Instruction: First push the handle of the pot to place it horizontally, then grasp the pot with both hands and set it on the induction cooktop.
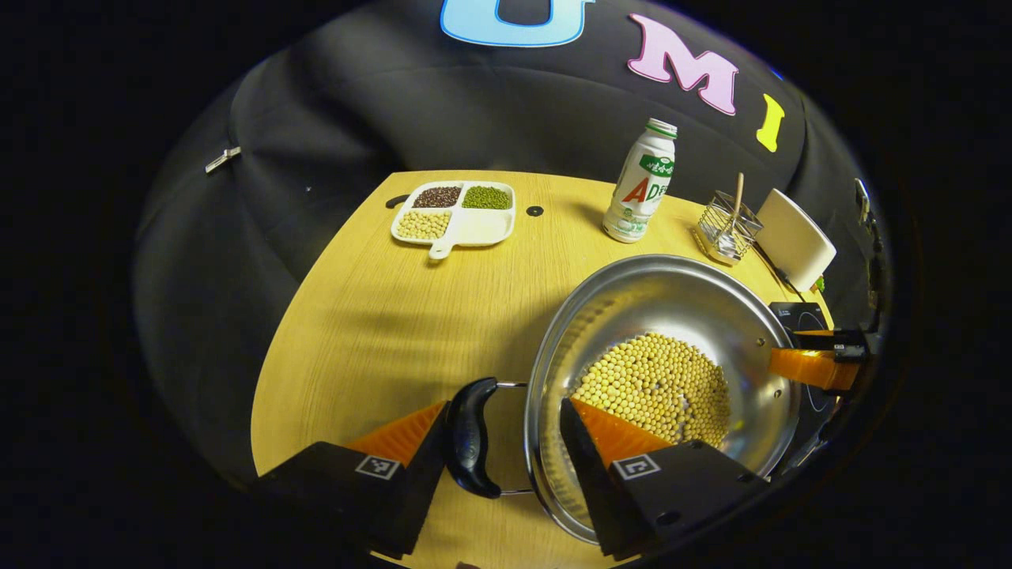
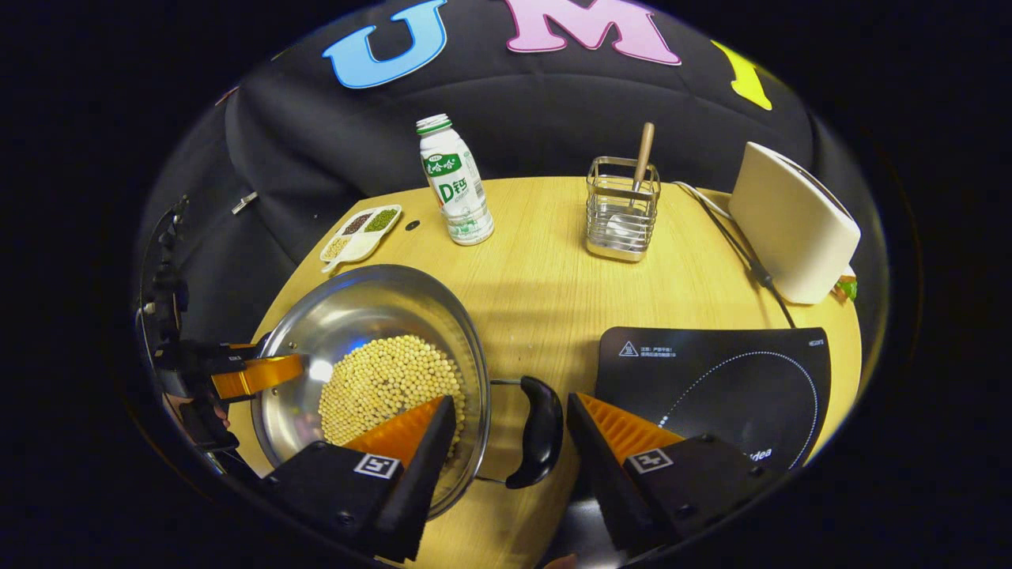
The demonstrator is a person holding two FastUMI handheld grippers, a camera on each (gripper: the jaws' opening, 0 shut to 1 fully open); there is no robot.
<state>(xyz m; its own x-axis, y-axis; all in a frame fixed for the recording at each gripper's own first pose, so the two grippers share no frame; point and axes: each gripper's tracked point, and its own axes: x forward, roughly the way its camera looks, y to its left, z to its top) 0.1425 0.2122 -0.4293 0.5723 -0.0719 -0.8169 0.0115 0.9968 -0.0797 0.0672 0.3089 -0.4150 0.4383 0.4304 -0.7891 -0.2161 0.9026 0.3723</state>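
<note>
Meanwhile, both tongs, left (image 1: 506,442) and right (image 2: 510,431), gaped wide, each straddling a pot (image 1: 672,316) handle above the worktop (image 1: 379,316).

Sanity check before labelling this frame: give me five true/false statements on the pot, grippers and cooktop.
1. The pot holds yellow beans. True.
2. The pot already sits on the induction cooktop. False: it stands on the table, beside the cooktop.
3. The left gripper straddles one pot handle, jaws open. True.
4. The right gripper is shut on the bottle. False: it is open around the other pot handle; the bottle stands at the table's far side.
5. The wire holder is empty. False: a wooden-handled utensil stands in it.
</note>
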